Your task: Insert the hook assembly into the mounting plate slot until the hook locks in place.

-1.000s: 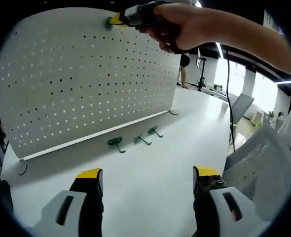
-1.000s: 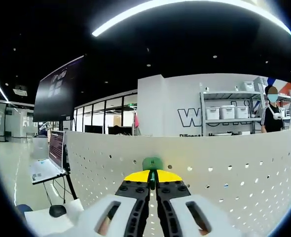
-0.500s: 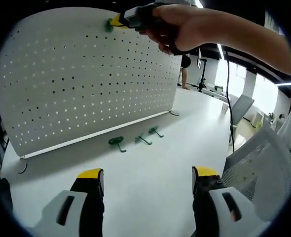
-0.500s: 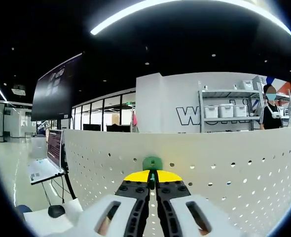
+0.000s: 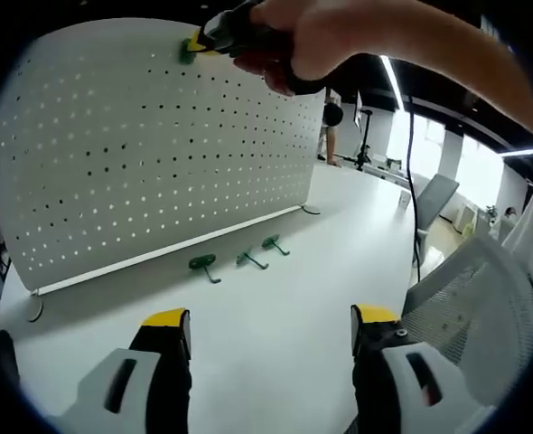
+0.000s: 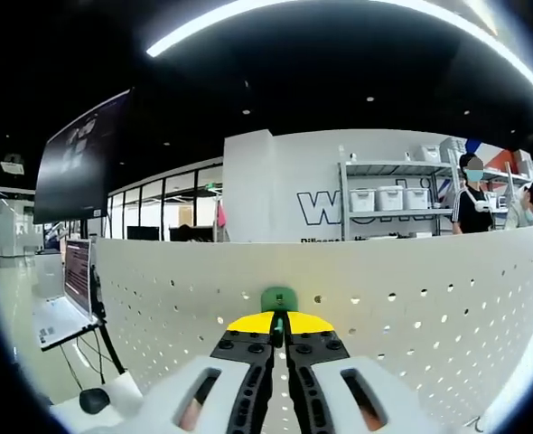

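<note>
A white pegboard stands upright on a white table. Near its top edge my right gripper, held in a person's hand, presses a green hook against the board. In the right gripper view my right gripper is shut on that green hook, which sits against the pegboard just below its top edge. Three more green hooks lie on the table in front of the board's foot. My left gripper hovers low over the table, open, nothing between its jaws.
A mesh office chair stands at the right of the table. Behind the board are a dark monitor, a laptop, shelving with white bins and people.
Both views have shifted slightly. The right gripper and its hook have slid a little leftward along the board's top in the left gripper view. The left gripper stays open.
</note>
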Demonstrator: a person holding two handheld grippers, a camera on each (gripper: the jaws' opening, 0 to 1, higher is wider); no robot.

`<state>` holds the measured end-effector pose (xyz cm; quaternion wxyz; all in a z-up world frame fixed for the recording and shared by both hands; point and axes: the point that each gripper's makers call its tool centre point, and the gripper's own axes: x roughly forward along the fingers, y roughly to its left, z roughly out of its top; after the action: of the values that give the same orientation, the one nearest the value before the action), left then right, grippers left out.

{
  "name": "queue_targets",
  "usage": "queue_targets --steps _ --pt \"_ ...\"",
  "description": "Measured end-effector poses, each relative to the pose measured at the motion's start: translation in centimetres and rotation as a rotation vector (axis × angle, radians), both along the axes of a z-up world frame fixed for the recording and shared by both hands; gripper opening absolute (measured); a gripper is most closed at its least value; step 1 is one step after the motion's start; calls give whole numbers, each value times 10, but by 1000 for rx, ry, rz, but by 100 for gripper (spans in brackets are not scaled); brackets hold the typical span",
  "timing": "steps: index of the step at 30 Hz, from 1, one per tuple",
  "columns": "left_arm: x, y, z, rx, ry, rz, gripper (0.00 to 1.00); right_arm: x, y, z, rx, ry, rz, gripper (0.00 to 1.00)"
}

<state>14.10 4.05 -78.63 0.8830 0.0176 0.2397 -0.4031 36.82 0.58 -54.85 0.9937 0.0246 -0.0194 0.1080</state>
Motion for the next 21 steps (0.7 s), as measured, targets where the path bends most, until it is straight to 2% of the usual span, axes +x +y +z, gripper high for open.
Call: queue_targets --steps 3,4,10,21 --pt "-2 -1 1 -4 -2 -5 74 0 -1 -1 31 15 -42 1" --pt "-2 -1 1 -7 -3 -6 74 0 0 -1 11 17 -57 1" --pt "-1 -1 3 -10 -8 -4 74 3 1 -3 22 38 -128 1" --pt "0 0 3 -18 -8 1 73 3 -1 -4 45 37 -155 2"
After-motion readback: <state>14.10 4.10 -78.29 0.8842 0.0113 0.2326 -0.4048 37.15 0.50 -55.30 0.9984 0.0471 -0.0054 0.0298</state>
